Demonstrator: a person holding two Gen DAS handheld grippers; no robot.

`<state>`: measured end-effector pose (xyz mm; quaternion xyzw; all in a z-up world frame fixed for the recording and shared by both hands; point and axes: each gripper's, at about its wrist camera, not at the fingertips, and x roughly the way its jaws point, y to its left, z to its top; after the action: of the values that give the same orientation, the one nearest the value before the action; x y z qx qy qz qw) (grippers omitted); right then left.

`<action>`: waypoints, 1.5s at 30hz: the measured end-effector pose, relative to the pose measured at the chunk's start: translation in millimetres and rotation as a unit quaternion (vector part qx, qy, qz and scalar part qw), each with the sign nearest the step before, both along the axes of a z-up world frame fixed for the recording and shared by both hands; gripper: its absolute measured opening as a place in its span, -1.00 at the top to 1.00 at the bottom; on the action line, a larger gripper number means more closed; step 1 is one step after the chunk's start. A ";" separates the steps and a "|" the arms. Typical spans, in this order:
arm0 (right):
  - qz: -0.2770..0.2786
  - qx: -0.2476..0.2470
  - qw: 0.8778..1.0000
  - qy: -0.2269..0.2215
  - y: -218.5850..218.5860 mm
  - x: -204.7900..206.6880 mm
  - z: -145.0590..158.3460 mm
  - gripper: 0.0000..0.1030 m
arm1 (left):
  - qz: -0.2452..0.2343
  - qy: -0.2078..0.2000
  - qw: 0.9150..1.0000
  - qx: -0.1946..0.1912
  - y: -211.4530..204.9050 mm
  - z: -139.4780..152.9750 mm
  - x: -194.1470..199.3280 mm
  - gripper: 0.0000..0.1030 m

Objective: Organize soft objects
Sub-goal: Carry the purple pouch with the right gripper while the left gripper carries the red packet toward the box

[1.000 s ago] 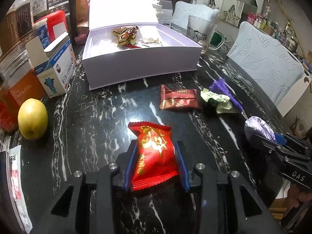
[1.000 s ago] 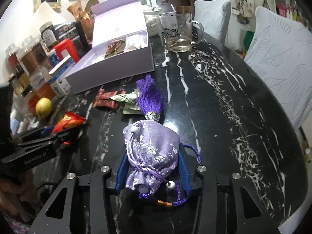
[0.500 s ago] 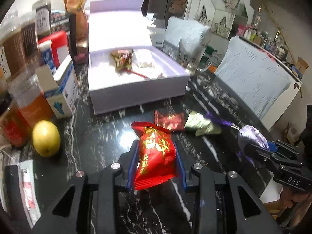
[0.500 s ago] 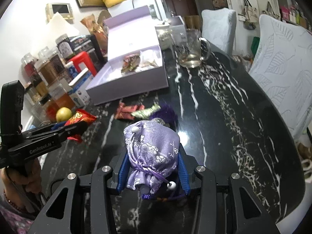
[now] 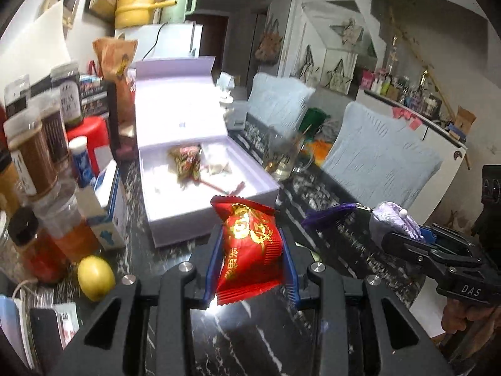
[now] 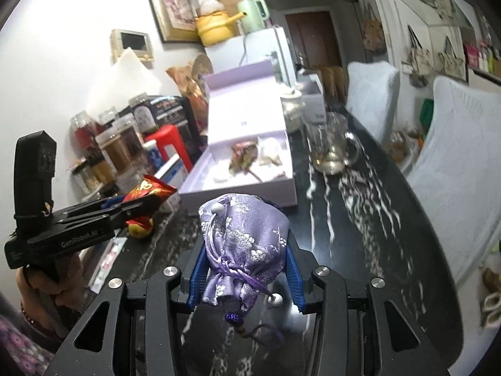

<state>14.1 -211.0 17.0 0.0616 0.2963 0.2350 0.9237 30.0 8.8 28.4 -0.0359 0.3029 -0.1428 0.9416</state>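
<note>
Above the black marbled desk (image 5: pixel 238 344), the left gripper (image 5: pixel 250 263) has its fingers closed on a red snack packet (image 5: pixel 250 250) and the right gripper (image 6: pixel 244 269) pinches a purple brocade pouch (image 6: pixel 247 238), both held short of the open lavender box (image 5: pixel 200 188).

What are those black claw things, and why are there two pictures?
A person holds one set of tongs in each hand, with a camera on each, so there are two pictures. The left tongs squeeze a red snack packet. The right tongs squeeze a purple pouch. Each camera also sees the other tongs from the side. On the black marble table sit an open lilac box with a few things inside, a lemon, jars and a glass mug.
</note>
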 end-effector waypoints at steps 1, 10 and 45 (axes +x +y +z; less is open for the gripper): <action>0.001 -0.001 1.000 -0.005 0.3 0.2 3.3 0.16 | -0.001 -0.008 1.000 0.001 -0.6 4.3 -0.2 0.34; 0.012 0.002 0.999 -0.050 1.9 17.0 41.4 0.16 | -0.004 -0.075 0.997 0.009 -3.7 43.6 13.5 0.34; 0.050 -0.006 0.991 -0.128 51.8 208.3 97.9 0.16 | 0.044 -0.140 0.989 0.002 19.6 81.0 190.2 0.34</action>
<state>222.5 -159.2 114.9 0.0103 0.1801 0.2852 0.9413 220.2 28.4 109.4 -0.0272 0.1666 -0.1040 0.9801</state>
